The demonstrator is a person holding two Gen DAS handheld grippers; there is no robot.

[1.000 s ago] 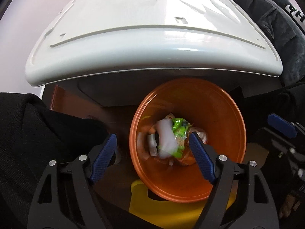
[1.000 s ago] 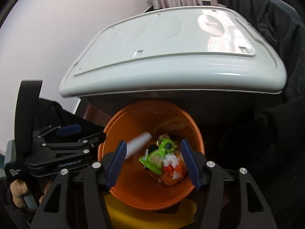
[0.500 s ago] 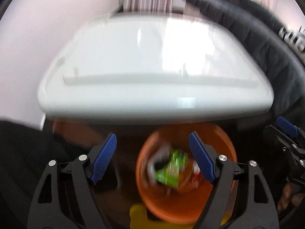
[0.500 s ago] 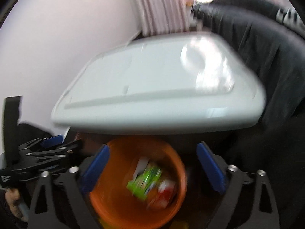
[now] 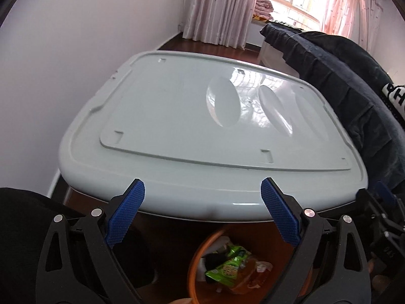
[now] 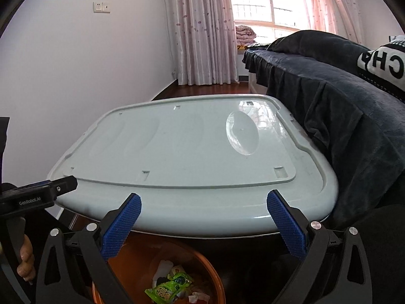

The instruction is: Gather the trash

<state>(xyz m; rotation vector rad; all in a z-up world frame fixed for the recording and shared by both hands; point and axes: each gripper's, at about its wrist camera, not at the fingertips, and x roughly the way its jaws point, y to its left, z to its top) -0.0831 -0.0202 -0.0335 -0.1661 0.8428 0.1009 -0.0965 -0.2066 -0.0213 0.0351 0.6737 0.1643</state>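
An orange bin (image 5: 196, 261) (image 6: 215, 276) stands on the floor under the near edge of a pale grey table (image 5: 177, 116) (image 6: 177, 147). Inside it lie a green wrapper (image 5: 227, 271) (image 6: 167, 290) and white and red scraps. My left gripper (image 5: 202, 200) hovers above the bin at the table's edge; its jaws are opening with nothing between them. My right gripper (image 6: 203, 212) is open and empty, also above the bin. The left gripper's body shows at the left of the right wrist view.
A bed under a dark blue blanket (image 6: 329, 96) runs along the table's right side. White wall on the left, pink curtains (image 6: 202, 25) and a window at the back. Dark wooden floor (image 6: 182, 88) lies beyond the table. A hand (image 6: 25, 261) holds the left gripper's handle.
Both grippers rose and tilted up from the bin, so the tabletop and room now fill the views. The right gripper's jaws widened; white trash dropped into the bin.
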